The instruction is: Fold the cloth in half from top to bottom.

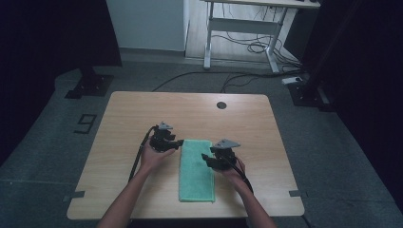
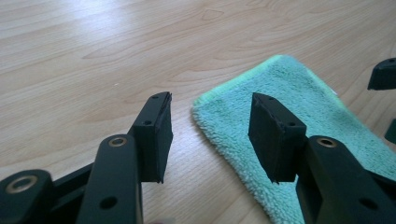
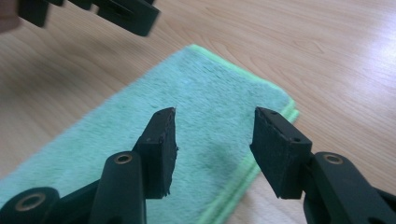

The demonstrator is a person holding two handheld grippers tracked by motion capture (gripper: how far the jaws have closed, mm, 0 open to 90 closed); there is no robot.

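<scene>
Pale wood grain covers the bench (image 1: 142, 109), and a folded green towel (image 1: 196, 170) lies flat on it near the person's edge, its long side running away from the person. Left of the towel, the left gripper (image 1: 177, 142) sits in the person's left hand (image 1: 151, 157), just off the towel's far left corner. In the left gripper view its jaws stand apart with nothing between them; one jaw hangs over bare wood and the other over the towel's (image 2: 299, 93) corner, neither pressing on the cloth. On the towel's other side, the right gripper (image 1: 206, 158) is held in the right hand (image 1: 234, 172) at the towel's right edge. In the right gripper view its jaws are also parted and empty, poised above the towel (image 3: 205, 93) near its layered, folded edge, with the left gripper (image 3: 93, 11) blurred at the top.
</scene>
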